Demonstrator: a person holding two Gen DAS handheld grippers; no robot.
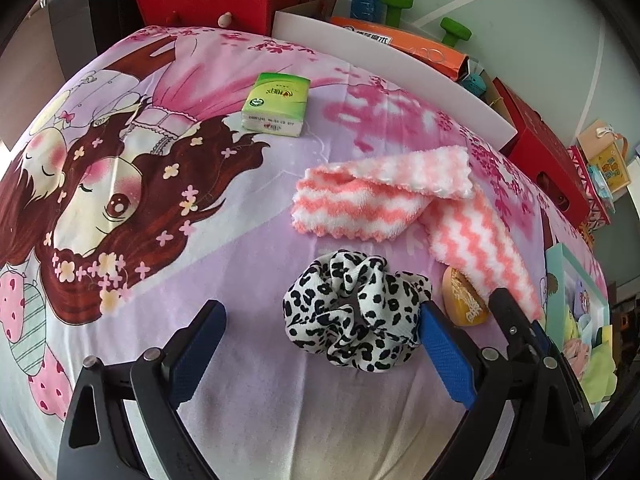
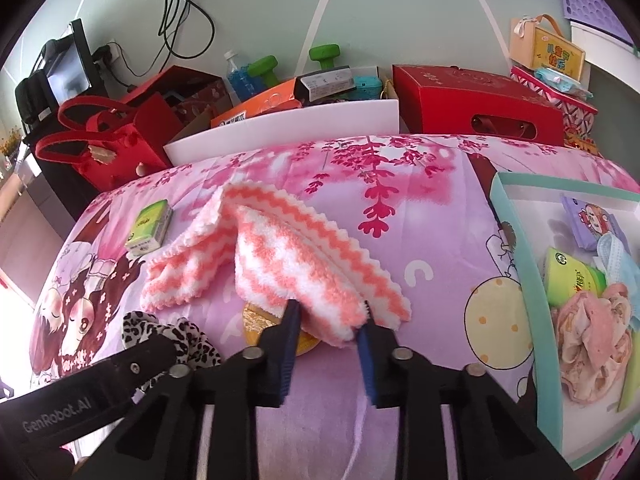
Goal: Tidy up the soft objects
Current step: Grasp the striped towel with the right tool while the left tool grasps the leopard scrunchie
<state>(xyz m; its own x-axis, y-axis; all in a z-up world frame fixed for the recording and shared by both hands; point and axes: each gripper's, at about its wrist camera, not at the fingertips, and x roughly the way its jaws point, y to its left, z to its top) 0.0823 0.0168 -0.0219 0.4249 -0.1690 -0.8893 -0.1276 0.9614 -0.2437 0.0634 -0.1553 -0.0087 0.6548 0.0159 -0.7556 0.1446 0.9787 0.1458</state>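
Note:
A pink-and-white zigzag towel point(image 1: 380, 196) point(image 2: 280, 256) lies folded on the cartoon bedsheet point(image 1: 248, 248). My right gripper point(image 2: 329, 320) is shut on the towel's near corner, with the fleece pinched between both blue pads; its black finger point(image 1: 505, 304) shows at the towel's end in the left wrist view. A black-and-white leopard scrunchie point(image 1: 352, 312) point(image 2: 176, 332) rests on the sheet between the fingers of my open left gripper point(image 1: 320, 312), against the right pad. A green tissue pack point(image 1: 276, 104) point(image 2: 148, 226) lies farther back. A yellow-orange round item point(image 1: 466, 300) point(image 2: 256, 320) sits partly under the towel.
A teal-rimmed box point(image 2: 520, 280) point(image 1: 560, 276) at the right holds a pink cloth point(image 2: 592, 344), a green tissue pack and a blue mask. Behind the bed stand a white board point(image 2: 280, 128), red boxes point(image 2: 476, 104), a red felt bag point(image 2: 104, 140), green dumbbells and a bottle.

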